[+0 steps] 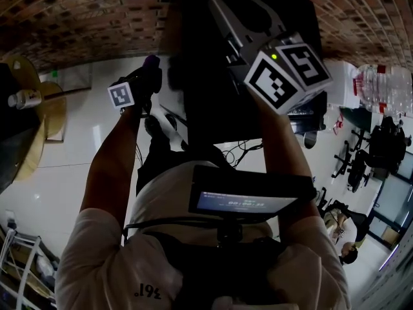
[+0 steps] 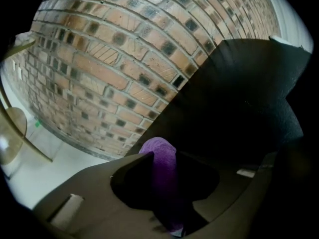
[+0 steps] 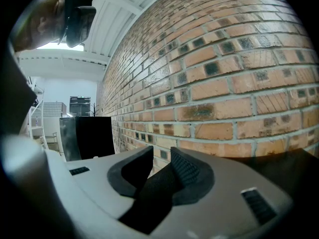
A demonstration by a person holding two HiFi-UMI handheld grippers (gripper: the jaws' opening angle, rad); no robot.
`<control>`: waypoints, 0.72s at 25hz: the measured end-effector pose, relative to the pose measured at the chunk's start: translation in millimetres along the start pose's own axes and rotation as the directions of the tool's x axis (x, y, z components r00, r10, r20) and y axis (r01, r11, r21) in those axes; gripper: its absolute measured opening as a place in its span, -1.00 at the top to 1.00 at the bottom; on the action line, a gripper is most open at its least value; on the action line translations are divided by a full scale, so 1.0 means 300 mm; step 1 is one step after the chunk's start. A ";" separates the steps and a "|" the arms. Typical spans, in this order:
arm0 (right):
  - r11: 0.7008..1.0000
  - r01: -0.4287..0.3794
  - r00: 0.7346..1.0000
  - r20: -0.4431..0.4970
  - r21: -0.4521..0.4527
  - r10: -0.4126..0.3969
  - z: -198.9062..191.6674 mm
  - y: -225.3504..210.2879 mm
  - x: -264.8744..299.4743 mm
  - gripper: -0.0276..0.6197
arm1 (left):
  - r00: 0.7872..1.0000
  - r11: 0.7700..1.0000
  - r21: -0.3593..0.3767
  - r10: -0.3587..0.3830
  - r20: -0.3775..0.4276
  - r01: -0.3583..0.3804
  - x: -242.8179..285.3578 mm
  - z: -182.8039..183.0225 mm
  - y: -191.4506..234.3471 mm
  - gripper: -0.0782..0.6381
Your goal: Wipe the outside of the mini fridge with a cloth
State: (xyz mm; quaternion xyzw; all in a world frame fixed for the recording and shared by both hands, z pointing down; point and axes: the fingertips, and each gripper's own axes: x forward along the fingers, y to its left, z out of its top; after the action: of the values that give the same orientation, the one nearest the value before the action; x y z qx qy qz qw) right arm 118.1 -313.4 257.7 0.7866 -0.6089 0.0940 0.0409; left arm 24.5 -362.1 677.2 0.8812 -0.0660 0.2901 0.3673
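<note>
The black mini fridge (image 1: 210,89) stands against the brick wall, straight ahead of the person. At the fridge's left side my left gripper (image 1: 147,77) is shut on a purple cloth (image 1: 151,62). In the left gripper view the folded cloth (image 2: 162,171) sticks out between the jaws, next to the fridge's dark side (image 2: 239,103); I cannot tell whether it touches. My right gripper (image 1: 242,18) is held level above the fridge's top. Its jaws stand a narrow gap apart with nothing between them in the right gripper view (image 3: 162,156).
The brick wall (image 2: 124,59) runs behind the fridge and a white floor (image 1: 71,166) lies below. A round wooden table (image 1: 29,128) stands at the left. Water bottles (image 1: 381,86) and chairs are at the right. Another black cabinet (image 3: 92,133) stands farther along the wall.
</note>
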 end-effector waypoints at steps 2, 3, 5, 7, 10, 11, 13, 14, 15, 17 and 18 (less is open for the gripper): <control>1.000 0.001 1.000 0.002 -0.002 -0.001 0.001 -0.002 -0.002 0.59 | 0.999 0.999 -0.028 -0.018 0.032 0.019 -0.022 0.014 -0.007 0.44; 1.000 0.001 1.000 0.003 -0.003 -0.001 0.002 -0.002 -0.002 0.59 | 0.998 0.998 -0.046 -0.028 0.049 0.030 -0.034 0.020 -0.009 0.44; 1.000 0.002 1.000 0.003 -0.003 -0.002 0.001 -0.003 -0.002 0.59 | 0.995 0.995 -0.077 -0.050 0.083 0.057 -0.058 0.026 -0.005 0.44; 1.000 0.003 1.000 0.002 -0.002 -0.003 0.000 -0.005 -0.002 0.59 | 0.983 0.986 -0.101 -0.114 0.144 0.129 -0.103 0.070 -0.055 0.44; 1.000 0.004 1.000 0.002 -0.003 -0.004 0.000 -0.006 -0.002 0.59 | 0.939 0.953 -0.128 -0.236 0.251 0.274 -0.212 0.177 -0.202 0.44; 1.000 0.004 1.000 0.001 -0.003 -0.004 -0.001 -0.005 -0.002 0.59 | 0.924 0.943 -0.132 -0.261 0.278 0.306 -0.252 0.203 -0.234 0.44; 1.000 0.004 1.000 0.000 -0.002 -0.004 -0.002 -0.005 -0.002 0.59 | 0.892 0.917 -0.139 -0.313 0.327 0.373 -0.337 0.253 -0.299 0.44; 1.000 0.004 1.000 0.001 -0.002 -0.004 -0.001 -0.005 -0.002 0.59 | 0.873 0.902 -0.139 -0.340 0.348 0.408 -0.384 0.277 -0.338 0.44; 1.000 0.002 1.000 0.002 -0.001 -0.002 0.001 -0.005 -0.001 0.59 | 0.854 0.887 -0.137 -0.368 0.368 0.441 -0.432 0.299 -0.380 0.44; 1.000 0.000 1.000 0.004 0.001 0.000 0.005 -0.004 0.001 0.59 | 0.817 0.857 -0.130 -0.415 0.400 0.499 -0.528 0.336 -0.460 0.44; 1.000 -0.002 1.000 0.005 0.003 0.002 0.005 -0.003 0.001 0.59 | 0.801 0.843 -0.128 -0.433 0.413 0.522 -0.571 0.349 -0.496 0.44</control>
State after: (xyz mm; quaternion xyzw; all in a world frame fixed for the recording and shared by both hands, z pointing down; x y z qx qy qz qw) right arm 119.3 -313.9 256.2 0.7864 -0.6095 0.0932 0.0381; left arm -19.1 -343.1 431.9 0.8572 0.0583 0.0071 0.5115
